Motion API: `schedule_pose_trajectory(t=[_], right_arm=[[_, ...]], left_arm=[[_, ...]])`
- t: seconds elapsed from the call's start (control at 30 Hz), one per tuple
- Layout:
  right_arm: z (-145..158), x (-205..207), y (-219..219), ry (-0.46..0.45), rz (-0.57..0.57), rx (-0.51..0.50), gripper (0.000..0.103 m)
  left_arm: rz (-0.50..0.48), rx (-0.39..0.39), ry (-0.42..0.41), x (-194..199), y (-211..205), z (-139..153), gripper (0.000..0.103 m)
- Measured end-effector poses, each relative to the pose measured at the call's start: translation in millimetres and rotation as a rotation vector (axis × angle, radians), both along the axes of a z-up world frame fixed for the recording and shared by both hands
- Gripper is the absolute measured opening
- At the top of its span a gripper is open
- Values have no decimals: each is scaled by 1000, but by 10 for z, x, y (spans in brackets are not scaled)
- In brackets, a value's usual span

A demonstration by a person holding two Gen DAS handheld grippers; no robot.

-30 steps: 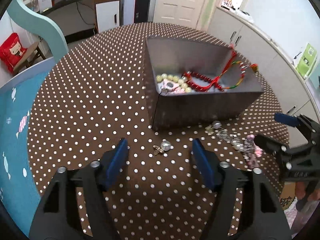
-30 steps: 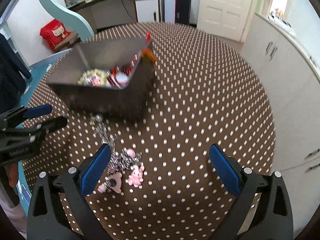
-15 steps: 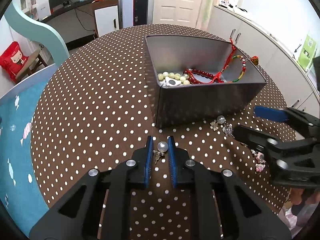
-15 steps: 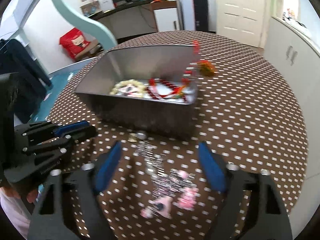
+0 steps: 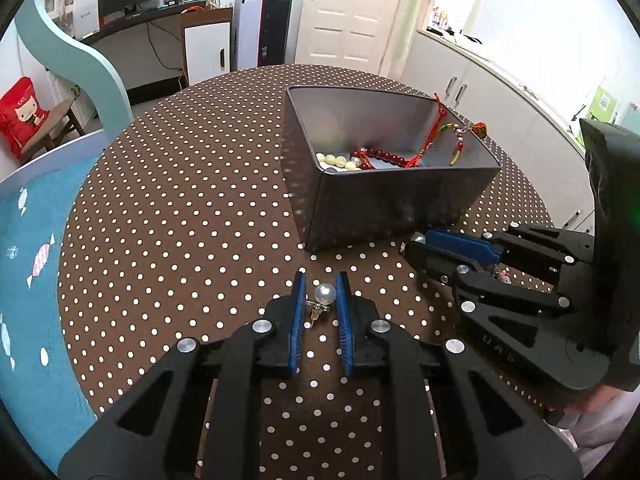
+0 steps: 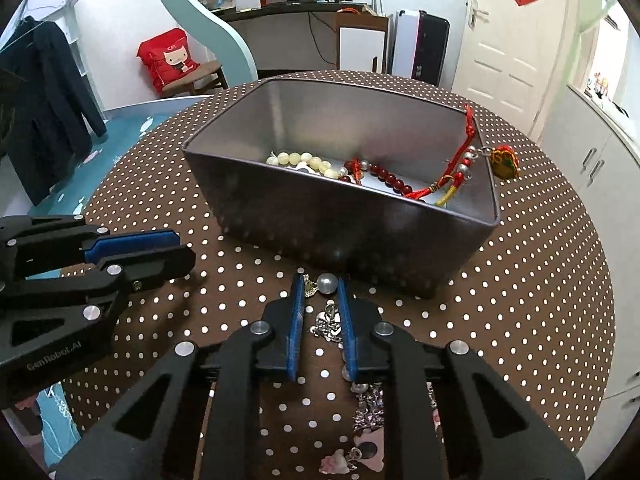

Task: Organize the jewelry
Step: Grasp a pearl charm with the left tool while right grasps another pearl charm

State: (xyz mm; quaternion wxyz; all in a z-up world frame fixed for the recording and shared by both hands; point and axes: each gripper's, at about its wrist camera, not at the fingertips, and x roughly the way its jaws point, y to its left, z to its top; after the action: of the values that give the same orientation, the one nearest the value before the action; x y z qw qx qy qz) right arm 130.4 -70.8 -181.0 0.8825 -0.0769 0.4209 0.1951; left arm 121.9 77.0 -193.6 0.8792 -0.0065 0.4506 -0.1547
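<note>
The left gripper point(image 5: 320, 294) is clamped on a pearl earring point(image 5: 323, 295); the right gripper point(image 6: 319, 295) pinches a silver chain point(image 6: 329, 322) beside the metal box point(image 6: 340, 220).

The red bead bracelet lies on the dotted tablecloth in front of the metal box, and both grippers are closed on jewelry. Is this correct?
Not quite. The red bead bracelet lies inside the metal box, not on the tablecloth; the right wrist view shows it. The rest holds: left gripper and right gripper are closed on jewelry.
</note>
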Motion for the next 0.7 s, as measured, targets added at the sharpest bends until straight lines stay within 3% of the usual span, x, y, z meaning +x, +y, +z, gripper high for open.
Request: schedule_pose_trajectory(t=[0.17,0.2,0.23,0.5,0.53,0.63,0.7], right_arm=[[8,16,-105,21,-16,42,12],[13,17,-125,18,-23,42,2],[20,26,-149,25,-24,58,0],[53,9,-246,50,-44,58,4],[73,12,-268,63,-32,102,6],[151,-16,-233,45,-23,121,46],[153,-43,-144,26,-1,88,46]], left_arm=[[-3,-12,-21,-21,5,54,15],[-3,-11,-24,-29,-2,64,15],[-4,-11,-26,-35,-15,70,15],[-17,2,-44,-56,-93,169,15],[-16,4,-43,-73,-98,168,15],[-10,7,-39,-91,-83,166,15],[-4,7,-37,-85,-59,163,15]])
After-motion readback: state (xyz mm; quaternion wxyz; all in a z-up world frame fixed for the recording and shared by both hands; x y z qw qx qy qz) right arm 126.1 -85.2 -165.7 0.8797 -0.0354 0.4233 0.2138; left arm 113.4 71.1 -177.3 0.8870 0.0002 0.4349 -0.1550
